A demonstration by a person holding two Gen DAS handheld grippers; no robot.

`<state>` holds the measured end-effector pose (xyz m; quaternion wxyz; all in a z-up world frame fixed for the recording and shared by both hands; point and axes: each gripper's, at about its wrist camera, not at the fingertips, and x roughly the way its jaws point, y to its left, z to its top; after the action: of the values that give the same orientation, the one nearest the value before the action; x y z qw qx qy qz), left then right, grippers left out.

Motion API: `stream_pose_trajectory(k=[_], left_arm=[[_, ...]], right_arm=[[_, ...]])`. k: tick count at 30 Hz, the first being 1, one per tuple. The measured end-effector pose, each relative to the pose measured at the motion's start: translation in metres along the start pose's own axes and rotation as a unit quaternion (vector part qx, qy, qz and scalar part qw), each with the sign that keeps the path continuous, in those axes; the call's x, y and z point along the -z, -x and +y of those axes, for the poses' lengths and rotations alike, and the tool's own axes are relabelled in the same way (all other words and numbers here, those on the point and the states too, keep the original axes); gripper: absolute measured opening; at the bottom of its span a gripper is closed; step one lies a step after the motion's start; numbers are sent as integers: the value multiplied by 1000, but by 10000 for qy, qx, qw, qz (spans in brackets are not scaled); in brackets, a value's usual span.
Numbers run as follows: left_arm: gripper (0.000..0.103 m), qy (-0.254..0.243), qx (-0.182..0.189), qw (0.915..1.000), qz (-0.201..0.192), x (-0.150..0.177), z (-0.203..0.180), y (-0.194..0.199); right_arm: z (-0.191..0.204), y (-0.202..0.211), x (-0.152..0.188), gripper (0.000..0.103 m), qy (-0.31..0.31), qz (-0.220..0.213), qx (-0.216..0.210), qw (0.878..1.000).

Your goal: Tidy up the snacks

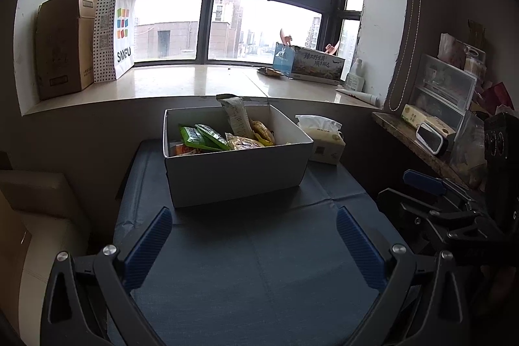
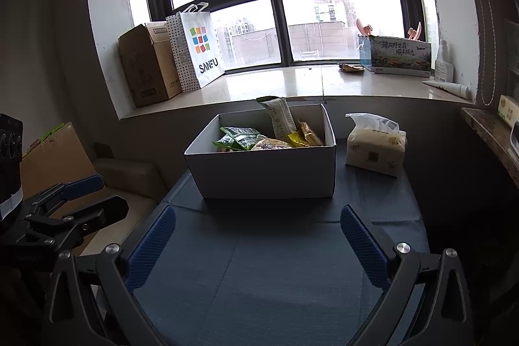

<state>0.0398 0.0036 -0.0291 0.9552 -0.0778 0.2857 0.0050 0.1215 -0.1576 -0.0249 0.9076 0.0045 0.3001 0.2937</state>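
Observation:
A white cardboard box (image 1: 236, 174) stands on a table with a dark blue cloth (image 1: 259, 265). It holds several snack packets: green packets (image 1: 202, 137), yellow packets (image 1: 262, 132) and a tall white packet (image 1: 238, 117) standing upright. The box also shows in the right wrist view (image 2: 269, 174). My left gripper (image 1: 254, 227) is open and empty, hovering over the cloth in front of the box. My right gripper (image 2: 258, 226) is open and empty, also in front of the box. The right gripper shows at the right edge of the left wrist view (image 1: 431, 193).
A tissue pack (image 2: 374, 148) stands right of the box. On the windowsill are a brown carton (image 2: 146, 64), a SANFU paper bag (image 2: 199, 51) and a printed box (image 2: 400, 55). A shelf with clutter (image 1: 438, 125) runs along the right.

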Motion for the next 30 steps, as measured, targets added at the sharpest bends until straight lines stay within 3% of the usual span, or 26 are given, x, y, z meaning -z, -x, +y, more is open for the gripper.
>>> stream_pose_trajectory(k=[30], left_arm=[[103,-22,44,10000,74,-1,0,-3]], right_arm=[[2,-2,-3,103,42,51,23,10000]])
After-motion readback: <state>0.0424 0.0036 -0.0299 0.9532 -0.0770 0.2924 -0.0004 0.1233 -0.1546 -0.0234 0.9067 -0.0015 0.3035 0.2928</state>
